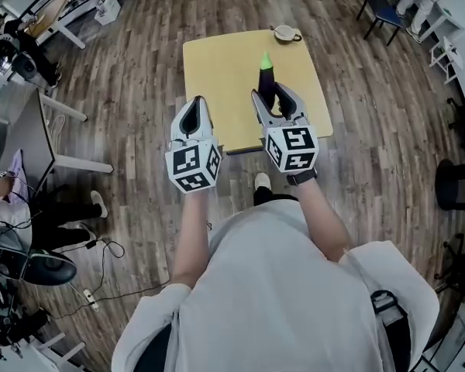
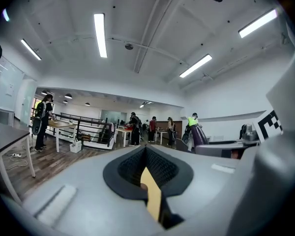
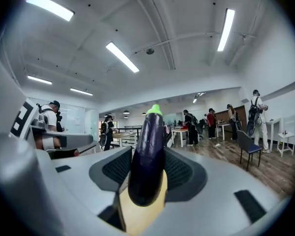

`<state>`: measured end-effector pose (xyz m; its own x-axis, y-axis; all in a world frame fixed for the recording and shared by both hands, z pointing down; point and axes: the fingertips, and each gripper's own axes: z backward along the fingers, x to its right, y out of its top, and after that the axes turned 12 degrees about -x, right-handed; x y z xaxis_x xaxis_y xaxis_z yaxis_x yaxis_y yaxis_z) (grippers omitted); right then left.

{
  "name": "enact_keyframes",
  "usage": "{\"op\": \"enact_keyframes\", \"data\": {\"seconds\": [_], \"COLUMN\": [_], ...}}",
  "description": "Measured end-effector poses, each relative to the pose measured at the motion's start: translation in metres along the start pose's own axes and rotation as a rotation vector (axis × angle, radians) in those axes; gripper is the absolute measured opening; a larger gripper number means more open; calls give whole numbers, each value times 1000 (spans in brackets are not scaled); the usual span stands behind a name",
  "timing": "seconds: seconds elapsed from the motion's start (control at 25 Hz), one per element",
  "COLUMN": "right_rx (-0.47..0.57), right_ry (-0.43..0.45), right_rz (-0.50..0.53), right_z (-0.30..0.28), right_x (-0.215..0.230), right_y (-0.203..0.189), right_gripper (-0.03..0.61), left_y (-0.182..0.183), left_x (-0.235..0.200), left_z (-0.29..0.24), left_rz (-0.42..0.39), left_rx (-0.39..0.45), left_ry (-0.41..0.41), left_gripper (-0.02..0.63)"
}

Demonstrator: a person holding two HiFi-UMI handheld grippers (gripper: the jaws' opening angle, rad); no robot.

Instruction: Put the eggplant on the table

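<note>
- Our right gripper [image 1: 273,99] is clamped on the purple eggplant [image 1: 266,77], held upright, green tip up, over the yellow table [image 1: 217,76] towards its near edge
- Our left gripper [image 1: 193,118] has its jaws together, empty, at the table's near edge
- A cup [image 1: 285,33] sits at the far right corner

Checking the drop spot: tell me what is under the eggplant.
The eggplant, held in the right tongs, shows over the yellow table. The patch right beneath it is covered by eggplant and tongs.
</note>
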<state>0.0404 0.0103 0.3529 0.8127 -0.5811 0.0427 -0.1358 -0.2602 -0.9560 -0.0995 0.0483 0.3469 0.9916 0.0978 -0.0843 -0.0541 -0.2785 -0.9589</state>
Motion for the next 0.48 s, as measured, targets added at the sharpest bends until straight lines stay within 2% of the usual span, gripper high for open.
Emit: {"op": "enact_keyframes", "data": {"seconds": [0.24, 0.48], "right_rx": [-18, -42], "right_ry": [14, 18], "right_rz": [-9, -25], "right_z": [-43, -67], "right_x": [59, 93], "right_y": [20, 21], "right_gripper": [207, 207], "left_y": [19, 10], "left_x": [-11, -12], "left_z": [-64, -103], "left_rz": [40, 45], "left_rx": [-24, -84], "left_ry": [66, 80], "left_gripper": [8, 8]}}
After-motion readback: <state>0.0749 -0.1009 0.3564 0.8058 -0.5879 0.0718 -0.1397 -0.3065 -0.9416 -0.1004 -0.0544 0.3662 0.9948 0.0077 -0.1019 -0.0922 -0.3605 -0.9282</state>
